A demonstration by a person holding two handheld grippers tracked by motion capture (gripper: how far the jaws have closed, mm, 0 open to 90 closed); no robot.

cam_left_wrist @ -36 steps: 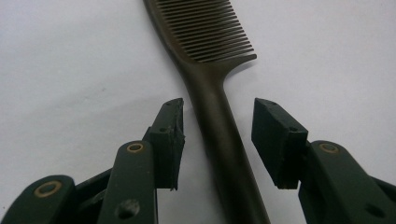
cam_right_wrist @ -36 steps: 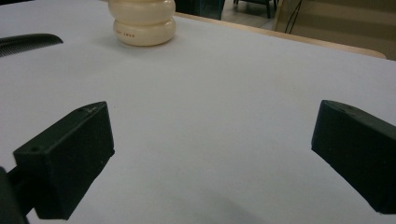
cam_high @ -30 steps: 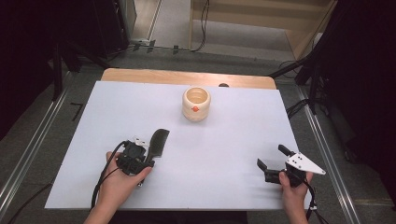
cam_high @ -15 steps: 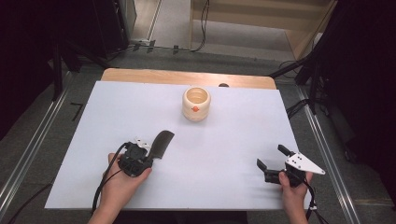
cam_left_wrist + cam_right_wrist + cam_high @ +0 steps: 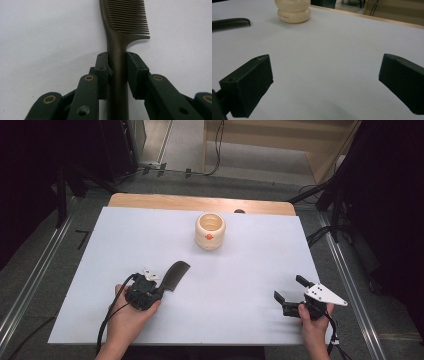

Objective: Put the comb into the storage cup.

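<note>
The left hand-held gripper (image 5: 117,62) clenched the comb (image 5: 125,22) by its handle, teeth pointing away over the white counter (image 5: 250,270). The right hand-held gripper (image 5: 295,290) rested wide apart, well right of the cup (image 5: 210,231).

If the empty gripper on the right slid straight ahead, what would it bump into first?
Probably nothing soon. The right gripper points left across bare white table. Farther along, roughly in line, is the comb, with the cream pot beyond; depth is unclear.
</note>
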